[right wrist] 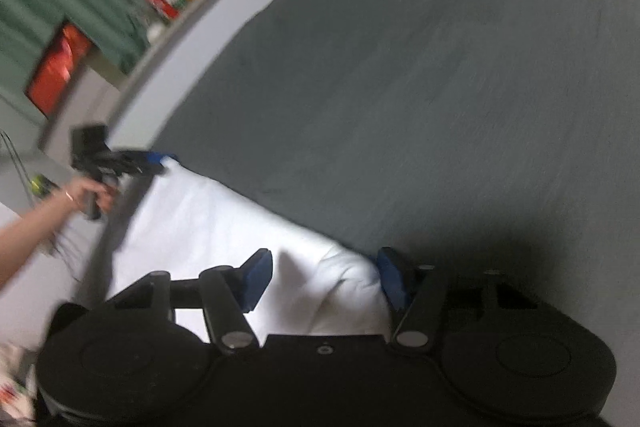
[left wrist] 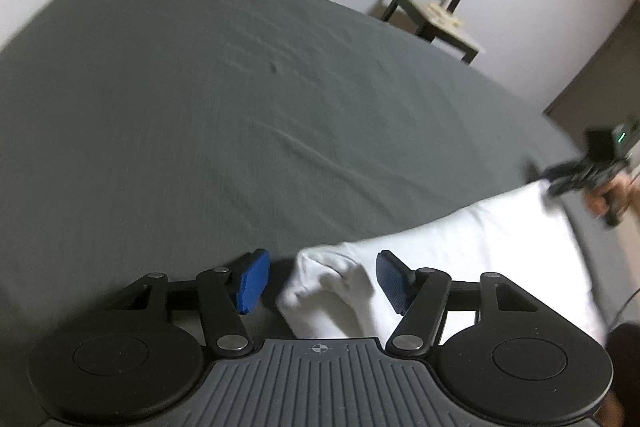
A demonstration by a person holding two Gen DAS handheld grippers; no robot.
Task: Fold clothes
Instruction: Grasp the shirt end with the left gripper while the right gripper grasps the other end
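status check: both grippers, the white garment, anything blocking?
Left gripper open, white garment corner between pads, not pinched. Right gripper open at opposite corner. Garment flat on grey bed. Nothing blocking.

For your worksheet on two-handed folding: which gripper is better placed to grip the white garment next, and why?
Right, narrowly. The white garment fills the gap of the right gripper. In the left gripper, only a bunched corner sits off-centre, clear of its left pad. Neither clamps it yet.
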